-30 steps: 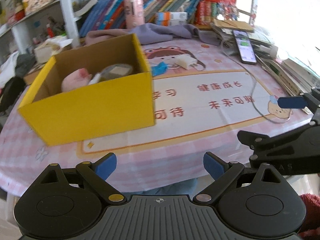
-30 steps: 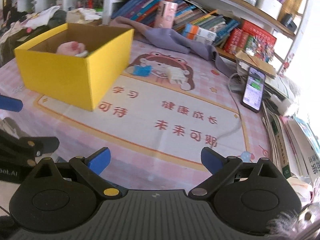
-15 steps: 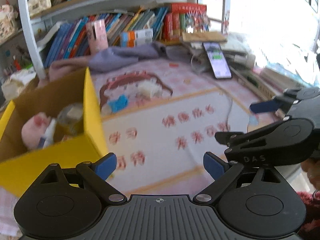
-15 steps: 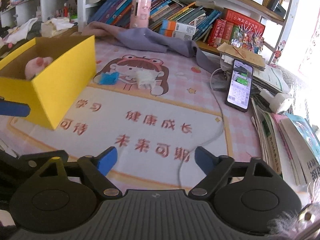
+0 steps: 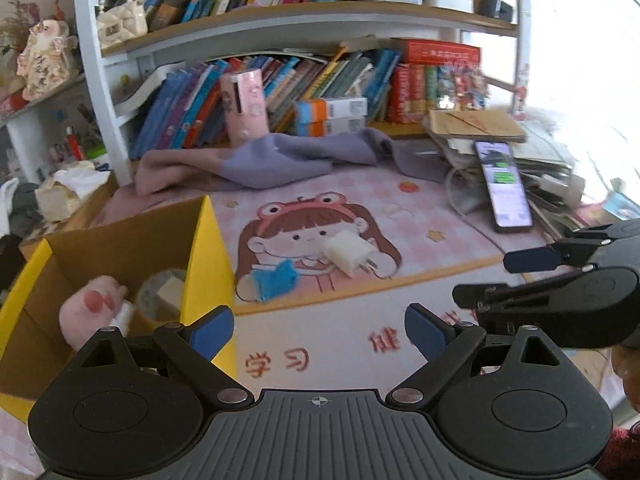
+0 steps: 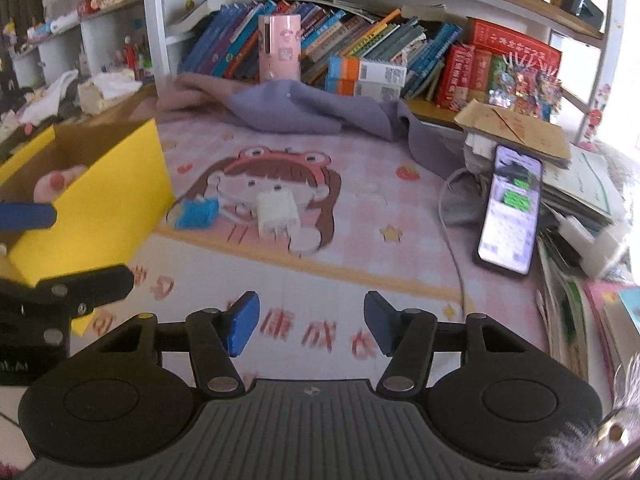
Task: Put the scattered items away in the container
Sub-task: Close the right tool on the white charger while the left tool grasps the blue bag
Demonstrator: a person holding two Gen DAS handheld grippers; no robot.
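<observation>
A yellow cardboard box (image 5: 208, 256) (image 6: 116, 188) stands at the left of the table and holds a pink plush (image 5: 90, 308) and a round tape-like item (image 5: 164, 294). A white charger plug (image 5: 348, 254) (image 6: 278, 212) and a small blue item (image 5: 276, 280) (image 6: 196, 214) lie on the cartoon mat just right of the box. My left gripper (image 5: 318, 330) is open and empty, near the box's front corner. My right gripper (image 6: 310, 322) is open and empty, short of the plug; it also shows in the left wrist view (image 5: 532, 258).
A phone (image 5: 504, 184) (image 6: 510, 214) with a white cable lies at the right by stacked papers (image 6: 576, 184). A purple cloth (image 5: 280, 156) (image 6: 312, 110) lies at the back below a bookshelf with a pink tube (image 6: 279, 46). The table's edge runs along the right.
Both grippers have moved forward over the table toward the plug and blue item; the box now lies at the left. The right gripper's jaws are a little narrower, still open.
</observation>
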